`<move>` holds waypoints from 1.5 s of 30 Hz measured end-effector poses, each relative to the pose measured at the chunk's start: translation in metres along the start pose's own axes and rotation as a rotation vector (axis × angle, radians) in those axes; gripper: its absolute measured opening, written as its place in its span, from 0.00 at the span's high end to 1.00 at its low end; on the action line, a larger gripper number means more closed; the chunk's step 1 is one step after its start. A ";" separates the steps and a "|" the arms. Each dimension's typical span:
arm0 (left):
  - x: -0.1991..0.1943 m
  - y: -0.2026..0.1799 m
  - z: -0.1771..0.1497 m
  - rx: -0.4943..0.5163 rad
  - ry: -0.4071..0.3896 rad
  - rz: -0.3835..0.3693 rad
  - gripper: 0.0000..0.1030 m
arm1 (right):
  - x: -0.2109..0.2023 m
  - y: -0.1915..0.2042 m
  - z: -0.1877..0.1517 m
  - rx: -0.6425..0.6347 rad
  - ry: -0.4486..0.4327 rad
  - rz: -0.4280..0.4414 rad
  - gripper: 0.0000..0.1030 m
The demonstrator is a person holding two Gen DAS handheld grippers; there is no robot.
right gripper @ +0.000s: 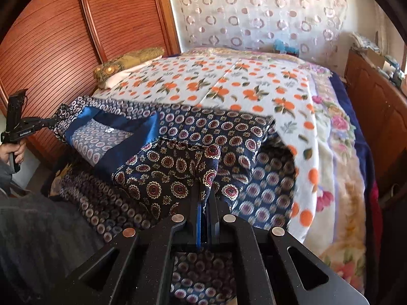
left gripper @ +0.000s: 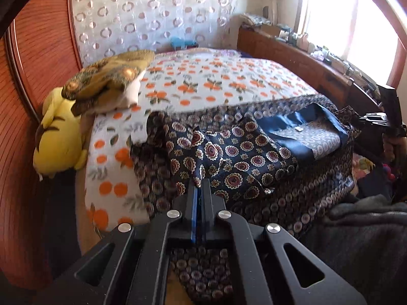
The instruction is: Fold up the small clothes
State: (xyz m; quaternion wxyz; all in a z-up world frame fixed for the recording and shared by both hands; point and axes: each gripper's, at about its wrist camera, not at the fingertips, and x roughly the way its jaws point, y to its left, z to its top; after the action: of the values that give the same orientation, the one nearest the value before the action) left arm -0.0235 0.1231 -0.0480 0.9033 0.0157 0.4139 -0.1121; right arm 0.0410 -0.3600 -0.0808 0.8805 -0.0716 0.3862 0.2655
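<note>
Left wrist view: left gripper [left gripper: 199, 181] at bottom centre, jaws closed tight on a fold of the dark patterned garment [left gripper: 229, 152]; the cloth bunches right at the tips; the garment spreads across the middle of the frame over the near edge of the bed [left gripper: 203, 81], its blue-lined neck opening toward centre right; right gripper [left gripper: 376, 122] at the far right edge, gripped by a hand [left gripper: 389, 150]; grey sleeve [left gripper: 361, 223] lower right; yellow plush toy [left gripper: 58, 137] at left beside the bed; gold-patterned pillow [left gripper: 106, 81] above it; orange-print blanket [left gripper: 216, 84] behind the garment; window [left gripper: 351, 25] upper right.

Right wrist view: right gripper [right gripper: 206, 193] bottom centre, jaws shut on another edge of the garment [right gripper: 173, 167]; left gripper [right gripper: 51, 122] at mid left, pinching the cloth's far corner; wooden wardrobe doors [right gripper: 76, 38] upper left; circle-pattern curtain [right gripper: 254, 12] at top.
</note>
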 end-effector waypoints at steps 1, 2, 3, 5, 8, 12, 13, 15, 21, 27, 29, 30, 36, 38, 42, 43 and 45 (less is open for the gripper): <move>0.002 0.000 -0.003 -0.004 0.006 0.003 0.97 | -0.001 0.004 -0.003 -0.001 0.012 0.002 0.98; 0.004 0.000 -0.004 -0.011 0.010 0.008 0.97 | 0.004 0.005 -0.006 -0.001 0.031 0.003 0.98; 0.004 0.000 -0.007 -0.017 0.015 0.009 0.97 | 0.011 0.007 -0.004 -0.002 0.049 -0.003 0.98; 0.003 0.001 -0.008 -0.026 0.016 0.008 0.97 | 0.020 0.008 -0.005 -0.014 0.079 -0.017 0.98; -0.003 0.001 -0.006 -0.017 -0.002 0.023 0.89 | 0.020 0.012 -0.002 -0.020 0.094 -0.033 0.98; -0.014 0.005 0.004 -0.006 -0.042 0.061 0.79 | 0.010 0.010 0.004 -0.009 0.073 -0.055 0.91; -0.015 0.006 0.005 -0.005 -0.048 0.065 0.72 | 0.005 0.010 0.005 -0.006 0.065 -0.073 0.88; -0.016 0.010 0.011 -0.012 -0.078 0.073 0.57 | -0.005 0.011 0.006 -0.007 0.047 -0.108 0.86; 0.011 0.028 0.029 -0.088 -0.091 0.062 0.37 | -0.010 0.008 0.015 0.011 -0.022 -0.181 0.68; 0.046 0.038 0.039 -0.130 -0.084 0.054 0.37 | 0.000 -0.001 0.032 0.021 -0.078 -0.198 0.43; 0.054 0.042 0.043 -0.149 -0.080 0.048 0.37 | 0.011 -0.004 0.037 0.016 -0.073 -0.197 0.36; 0.057 0.045 0.045 -0.160 -0.078 0.047 0.37 | 0.019 -0.005 0.040 0.013 -0.067 -0.194 0.36; 0.073 0.051 0.060 -0.163 -0.066 0.067 0.37 | 0.067 -0.022 0.062 0.036 -0.027 -0.205 0.36; 0.078 0.050 0.063 -0.148 -0.055 0.064 0.37 | 0.079 -0.025 0.069 0.037 -0.016 -0.213 0.35; 0.091 0.047 0.062 -0.135 -0.022 0.071 0.37 | 0.096 -0.037 0.079 0.047 0.005 -0.220 0.35; 0.093 0.047 0.060 -0.136 -0.015 0.074 0.37 | 0.101 -0.040 0.080 0.052 0.013 -0.219 0.34; 0.097 0.047 0.058 -0.140 -0.008 0.073 0.37 | 0.107 -0.044 0.083 0.060 0.022 -0.220 0.33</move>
State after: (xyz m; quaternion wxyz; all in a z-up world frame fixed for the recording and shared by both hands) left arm 0.0911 0.1433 -0.0853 0.9072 -0.0328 0.4164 -0.0499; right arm 0.1772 -0.3254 -0.1037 0.9018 -0.0903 0.3933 0.1547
